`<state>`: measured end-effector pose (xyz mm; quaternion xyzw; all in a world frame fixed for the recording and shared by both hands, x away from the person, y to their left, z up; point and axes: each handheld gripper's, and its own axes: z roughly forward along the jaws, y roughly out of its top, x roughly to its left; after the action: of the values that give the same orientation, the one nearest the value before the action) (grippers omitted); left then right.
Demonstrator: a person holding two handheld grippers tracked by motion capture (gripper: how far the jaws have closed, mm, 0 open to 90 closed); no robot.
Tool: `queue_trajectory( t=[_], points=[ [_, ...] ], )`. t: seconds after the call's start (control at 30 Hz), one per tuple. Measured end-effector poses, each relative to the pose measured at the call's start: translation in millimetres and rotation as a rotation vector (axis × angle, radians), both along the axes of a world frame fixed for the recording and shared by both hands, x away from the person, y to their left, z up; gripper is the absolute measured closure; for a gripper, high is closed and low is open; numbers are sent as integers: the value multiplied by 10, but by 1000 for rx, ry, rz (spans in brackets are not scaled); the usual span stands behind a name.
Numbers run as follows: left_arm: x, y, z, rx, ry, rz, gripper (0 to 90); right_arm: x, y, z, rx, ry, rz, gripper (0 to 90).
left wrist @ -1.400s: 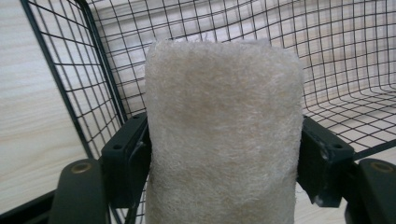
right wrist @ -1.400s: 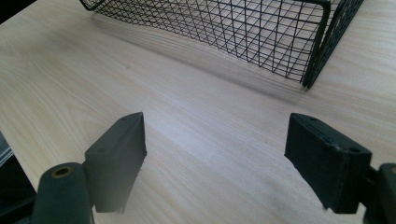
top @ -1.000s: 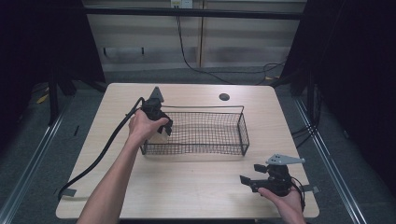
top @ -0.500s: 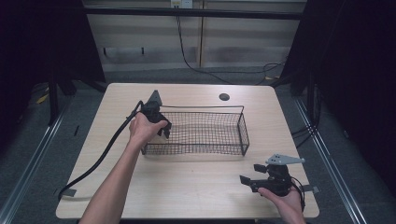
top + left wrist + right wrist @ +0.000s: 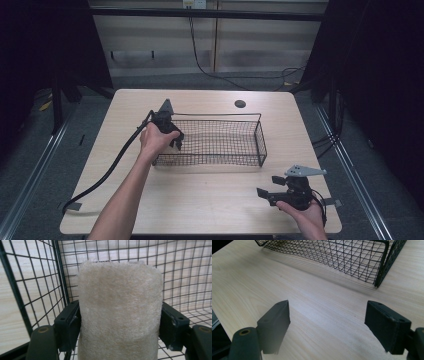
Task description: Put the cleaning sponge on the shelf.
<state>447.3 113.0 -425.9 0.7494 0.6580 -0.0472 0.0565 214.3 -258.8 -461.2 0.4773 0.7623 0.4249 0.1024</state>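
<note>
Holding a beige fibrous pad (image 5: 119, 312) clamped inside the wire basket (image 5: 260, 137), the left tongs (image 5: 172, 140) appear positioned for deposit. The right tongs (image 5: 327, 326) rest wide apart, empty, above the counter (image 5: 200, 200).

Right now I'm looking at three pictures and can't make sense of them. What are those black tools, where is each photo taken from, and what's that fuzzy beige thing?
No robot here: a person holds a hand tool, called a gripper, in each hand. The wide picture comes from a camera above the wooden table. On the table stands a black wire basket. The left gripper reaches into the basket's left end; the right gripper is held near the table's front right corner.

The other two pictures come from small cameras riding on the grippers. The left gripper view looks between its two black jaws, which are shut on a fuzzy beige cloth-like roll, with basket mesh behind. The right gripper view shows its jaws wide apart, holding nothing, over bare table, with the basket beyond.
</note>
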Motion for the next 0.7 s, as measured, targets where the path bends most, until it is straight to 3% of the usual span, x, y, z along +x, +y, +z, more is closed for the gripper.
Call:
queue_trajectory(
  t=[0.2, 0.5, 0.7],
  points=[
    [-9, -2, -45, 17, 31, 19, 284, 3, 0, -2, 0, 0, 0, 199],
    [-15, -35, -79, 28, 34, 40, 283, 0, -1, 0, 2, 2, 2, 200],
    [-15, -29, -71, 18, 46, 21, 271, 0, 0, 1, 2, 3, 3, 200]
  ],
)
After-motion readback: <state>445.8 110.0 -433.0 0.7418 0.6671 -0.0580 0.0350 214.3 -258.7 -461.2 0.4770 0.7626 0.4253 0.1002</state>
